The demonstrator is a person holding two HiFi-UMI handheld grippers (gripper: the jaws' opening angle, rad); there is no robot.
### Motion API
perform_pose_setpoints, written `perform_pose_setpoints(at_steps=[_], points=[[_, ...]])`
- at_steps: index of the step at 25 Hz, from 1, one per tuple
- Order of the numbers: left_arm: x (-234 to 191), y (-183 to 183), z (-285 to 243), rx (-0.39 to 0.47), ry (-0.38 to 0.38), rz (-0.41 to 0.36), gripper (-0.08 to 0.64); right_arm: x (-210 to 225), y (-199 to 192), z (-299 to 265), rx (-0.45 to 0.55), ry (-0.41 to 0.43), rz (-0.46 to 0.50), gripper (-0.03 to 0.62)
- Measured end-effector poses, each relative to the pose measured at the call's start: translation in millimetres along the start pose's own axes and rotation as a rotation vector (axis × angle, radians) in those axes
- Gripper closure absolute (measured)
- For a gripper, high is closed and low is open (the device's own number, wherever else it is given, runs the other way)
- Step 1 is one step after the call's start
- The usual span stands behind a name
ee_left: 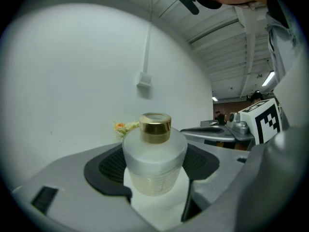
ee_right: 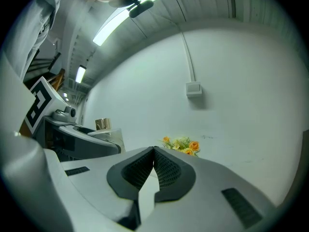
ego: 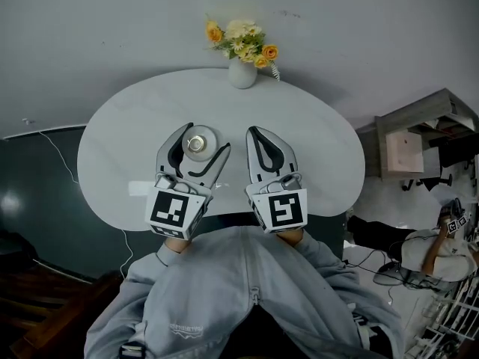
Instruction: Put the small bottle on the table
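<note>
The small bottle (ego: pixel 197 142) is frosted glass with a gold cap and stands upright over the left half of the white oval table (ego: pixel 322 152). My left gripper (ego: pixel 207 136) reaches in from the near edge, shut on the bottle with a dark pad against each side. In the left gripper view the bottle (ee_left: pixel 153 163) fills the gap between the pads (ee_left: pixel 108 166), with the white tabletop just under its base. My right gripper (ego: pixel 253 132) lies beside it to the right, shut with nothing in it, and its ribbed pads (ee_right: pixel 166 170) meet at the tips.
A white vase (ego: pixel 242 73) of yellow and orange flowers (ego: pixel 241 40) stands at the table's far edge by the wall. A grey cabinet (ego: pixel 408 144) and cables lie to the right, dark floor to the left. The person's grey sleeves sit at the near edge.
</note>
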State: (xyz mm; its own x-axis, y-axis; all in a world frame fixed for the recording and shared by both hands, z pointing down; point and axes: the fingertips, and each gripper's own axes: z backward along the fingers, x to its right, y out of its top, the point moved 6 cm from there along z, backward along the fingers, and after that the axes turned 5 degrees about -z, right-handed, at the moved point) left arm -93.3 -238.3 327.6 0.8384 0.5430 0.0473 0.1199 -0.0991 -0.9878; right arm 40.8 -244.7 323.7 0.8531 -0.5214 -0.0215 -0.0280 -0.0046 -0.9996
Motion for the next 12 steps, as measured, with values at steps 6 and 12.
perform_pose_setpoints(at_steps=[6, 12], points=[[-8.4, -3.6, -30.6, 0.009, 0.030, -0.001, 0.227, 25.5, -11.6, -27.2, -0.023, 0.046, -0.024, 0.566], [-14.1, -12.3, -46.3, -0.014, 0.039, -0.021, 0.227, 31.4, -22.7, -41.7, -0.032, 0.077, -0.034, 0.566]])
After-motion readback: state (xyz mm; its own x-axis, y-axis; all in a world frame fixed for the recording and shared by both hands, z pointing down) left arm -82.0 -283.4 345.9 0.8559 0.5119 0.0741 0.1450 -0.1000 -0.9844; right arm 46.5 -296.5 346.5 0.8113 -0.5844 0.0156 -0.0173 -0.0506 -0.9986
